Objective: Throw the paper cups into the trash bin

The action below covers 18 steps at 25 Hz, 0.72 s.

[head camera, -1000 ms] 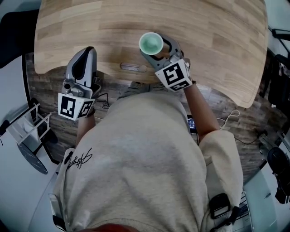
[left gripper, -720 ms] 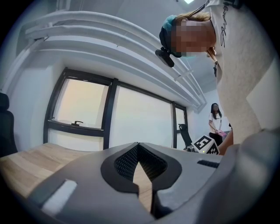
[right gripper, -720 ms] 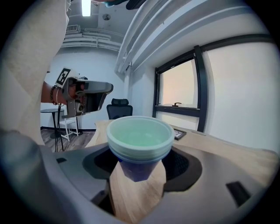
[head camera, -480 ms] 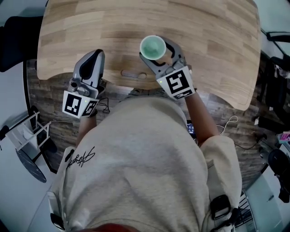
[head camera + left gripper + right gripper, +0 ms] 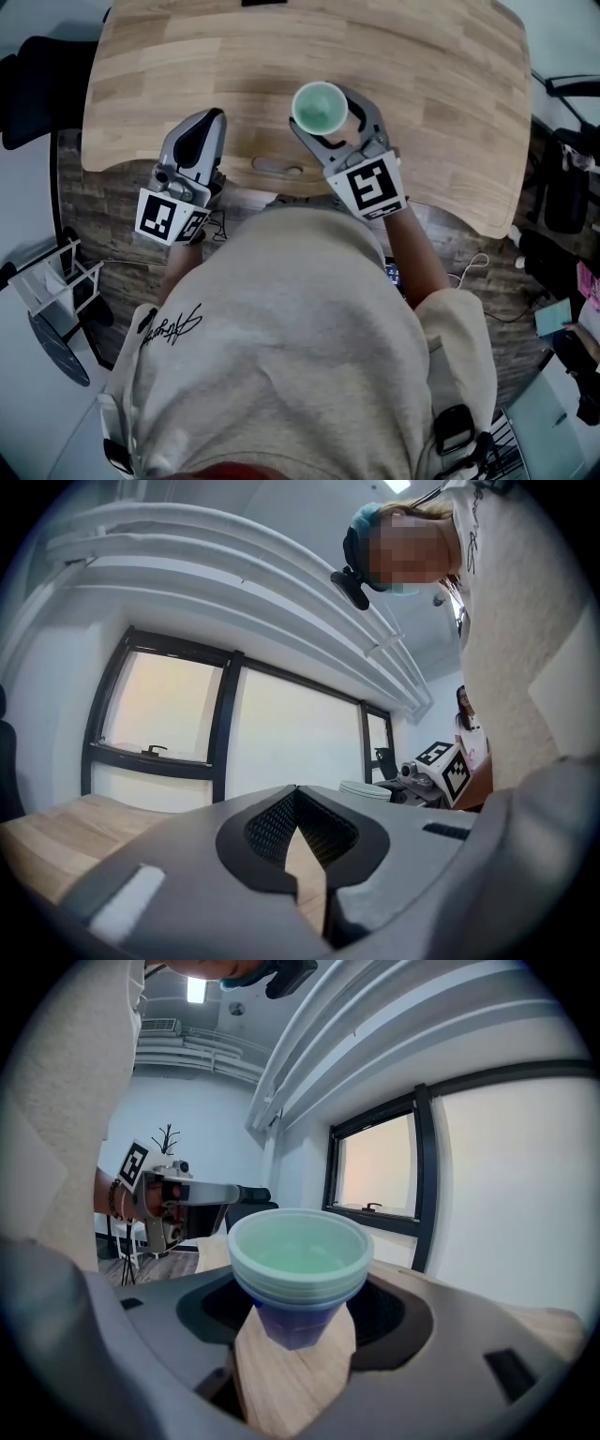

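Right gripper (image 5: 330, 111) is the busy one. Its jaws are spread about a cup's width and clamped on a stack of paper cups (image 5: 298, 1274), one jaw on each side. The stack sits upright, mouth up, pale green inside and dark blue on the outer wall lower down. From the right gripper view the bottom of the stack looks clear of the wood, and the head view puts it over the near part of the table (image 5: 441, 84), just in from the edge where the person stands.

Left gripper (image 5: 211, 122) is holding nothing. In its own view the jaw tips meet, with only a thin sliver of wood showing between them lower down. It sits over the near edge of the table, off to the left and well apart from the cups, and it's not touching them.

Counts: two grippers and one table. The cups are one nested stack, not loose singles. I can make out roughly three rims packed tight at the top — they sit so close together that I can't give an exact number.
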Available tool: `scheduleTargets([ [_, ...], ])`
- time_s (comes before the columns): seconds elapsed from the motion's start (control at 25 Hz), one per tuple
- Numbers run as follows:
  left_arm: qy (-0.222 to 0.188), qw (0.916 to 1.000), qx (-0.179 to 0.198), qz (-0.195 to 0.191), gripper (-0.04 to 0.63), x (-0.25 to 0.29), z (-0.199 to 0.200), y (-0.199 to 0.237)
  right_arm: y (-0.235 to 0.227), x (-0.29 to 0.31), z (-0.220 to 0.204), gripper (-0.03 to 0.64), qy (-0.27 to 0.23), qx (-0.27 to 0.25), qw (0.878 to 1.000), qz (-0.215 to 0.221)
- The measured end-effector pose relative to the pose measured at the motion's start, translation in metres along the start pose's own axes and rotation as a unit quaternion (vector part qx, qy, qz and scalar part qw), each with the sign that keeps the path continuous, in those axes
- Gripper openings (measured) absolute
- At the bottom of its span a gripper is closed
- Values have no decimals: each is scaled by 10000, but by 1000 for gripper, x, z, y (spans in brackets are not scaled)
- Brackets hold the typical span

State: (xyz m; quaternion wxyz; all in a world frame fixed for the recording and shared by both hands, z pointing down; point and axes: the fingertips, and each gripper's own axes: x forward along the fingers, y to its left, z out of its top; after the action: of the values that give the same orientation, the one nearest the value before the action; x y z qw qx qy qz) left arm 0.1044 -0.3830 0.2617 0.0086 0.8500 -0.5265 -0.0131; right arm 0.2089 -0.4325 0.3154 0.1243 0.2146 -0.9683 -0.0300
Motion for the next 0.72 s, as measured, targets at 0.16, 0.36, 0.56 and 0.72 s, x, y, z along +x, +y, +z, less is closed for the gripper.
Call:
scheduleTargets([
  [0.16, -39, 10000, 49, 28, 3, -1, 1, -3, -1, 0, 3, 293, -33, -56, 10000, 15],
  [0.36, -34, 9999, 83, 126, 3, -4, 1, -7, -1, -2, 8, 293, -68, -23, 9999, 70],
  [0.56, -42, 9994, 113, 310, 3, -8, 1, -11, -1, -1, 12, 293, -119, 11, 9997, 191],
  [0.72, -66, 9987, 129, 497, 3, -17, -2, -16, 6, 2, 15, 293, -178, -51, 9992, 345],
])
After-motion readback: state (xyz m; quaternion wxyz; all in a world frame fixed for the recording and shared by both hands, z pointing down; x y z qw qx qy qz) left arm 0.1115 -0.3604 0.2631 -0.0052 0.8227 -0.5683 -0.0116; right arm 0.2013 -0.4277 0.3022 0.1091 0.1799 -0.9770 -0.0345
